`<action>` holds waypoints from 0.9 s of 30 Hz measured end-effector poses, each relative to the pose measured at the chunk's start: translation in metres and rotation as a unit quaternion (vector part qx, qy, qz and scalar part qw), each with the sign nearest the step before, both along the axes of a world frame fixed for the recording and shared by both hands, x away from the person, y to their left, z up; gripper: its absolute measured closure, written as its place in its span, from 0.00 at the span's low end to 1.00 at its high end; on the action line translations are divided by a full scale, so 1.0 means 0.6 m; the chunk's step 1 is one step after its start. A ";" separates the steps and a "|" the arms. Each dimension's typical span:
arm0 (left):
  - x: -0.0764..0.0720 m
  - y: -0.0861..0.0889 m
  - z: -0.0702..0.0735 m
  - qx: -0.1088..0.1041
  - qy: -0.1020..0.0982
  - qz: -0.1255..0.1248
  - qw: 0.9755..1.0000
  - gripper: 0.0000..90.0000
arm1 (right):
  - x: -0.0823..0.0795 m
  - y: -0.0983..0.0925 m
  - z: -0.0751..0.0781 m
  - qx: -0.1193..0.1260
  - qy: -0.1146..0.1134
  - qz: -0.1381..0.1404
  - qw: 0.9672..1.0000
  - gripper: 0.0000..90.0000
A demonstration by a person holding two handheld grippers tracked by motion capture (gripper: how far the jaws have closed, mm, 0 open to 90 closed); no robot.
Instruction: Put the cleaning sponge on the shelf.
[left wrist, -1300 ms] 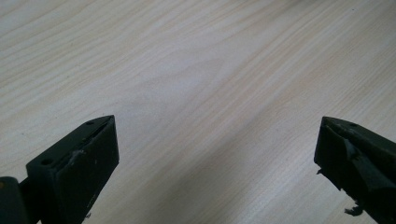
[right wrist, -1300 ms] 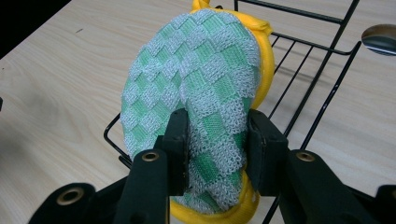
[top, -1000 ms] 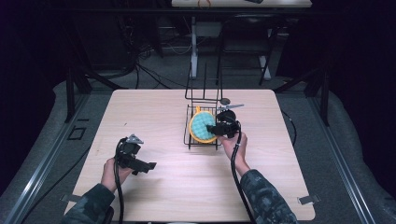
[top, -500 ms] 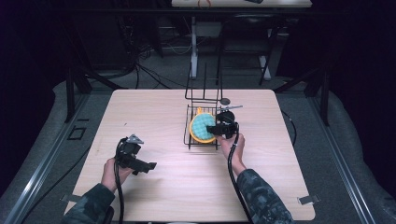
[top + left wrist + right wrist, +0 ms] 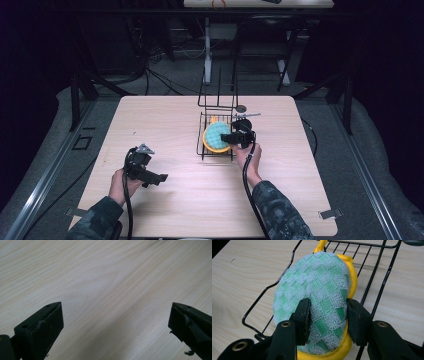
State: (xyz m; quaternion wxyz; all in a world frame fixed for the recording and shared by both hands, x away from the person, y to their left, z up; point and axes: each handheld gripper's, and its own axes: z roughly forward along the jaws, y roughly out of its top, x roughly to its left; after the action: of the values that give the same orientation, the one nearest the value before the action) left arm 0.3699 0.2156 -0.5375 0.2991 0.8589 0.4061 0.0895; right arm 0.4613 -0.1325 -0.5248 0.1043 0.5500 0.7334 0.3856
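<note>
nearest me, my left claw (image 5: 159, 177) hovers low over the bare wooden worktop (image 5: 165, 120), jaws spread wide and empty. farther off, my right claw (image 5: 327, 315) pinches a green-and-yellow scrubbing pad (image 5: 317, 290) inside the black wire rack (image 5: 205, 145).

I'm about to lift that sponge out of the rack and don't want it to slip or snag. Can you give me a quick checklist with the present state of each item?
1. Right gripper closed on the round green-checked mesh sponge with yellow edging: ok, the jaws pinch its near edge from both sides.
2. Grip depth: cannot tell; only the edge is held, and the mesh bulges between the jaws.
3. Sponge clear of the black wire rack: not ok, it sits inside the rack with wires close on both sides.
4. Yellow loop at the sponge's far end free of the wires: cannot tell.
5. Left gripper out of the way: ok, open over bare light wooden table.
</note>
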 end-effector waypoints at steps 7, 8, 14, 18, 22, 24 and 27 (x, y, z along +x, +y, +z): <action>0.000 -0.001 0.000 0.000 0.000 -0.001 1.000 0.00 | 0.002 0.005 -0.002 0.000 0.000 0.009 1.000 0.52; 0.000 0.000 0.000 0.000 0.002 -0.003 1.000 0.00 | 0.001 0.006 -0.001 -0.006 -0.001 0.011 1.000 0.50; 0.000 -0.001 0.000 0.000 0.001 -0.002 1.000 0.00 | -0.002 0.010 0.008 -0.023 -0.022 0.016 0.999 0.41; 0.000 -0.001 0.000 0.001 0.001 -0.003 1.000 0.00 | -0.004 0.009 0.014 -0.029 -0.027 0.023 0.999 0.37; 0.000 -0.001 0.000 0.000 0.003 -0.004 1.000 0.00 | -0.007 0.004 0.021 -0.026 -0.028 0.032 0.999 0.32; 0.000 0.000 0.000 0.000 0.003 -0.004 1.000 0.00 | -0.011 0.001 0.026 -0.022 -0.029 0.035 0.999 0.29; 0.000 -0.001 0.000 0.001 0.001 -0.002 1.000 0.00 | -0.020 -0.007 0.038 -0.024 -0.028 0.057 0.998 0.21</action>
State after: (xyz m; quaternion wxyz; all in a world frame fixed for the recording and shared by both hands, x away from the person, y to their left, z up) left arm 0.3700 0.2151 -0.5377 0.2982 0.8601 0.4042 0.0888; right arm 0.4496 -0.1365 -0.5017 0.1157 0.4934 0.7696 0.3884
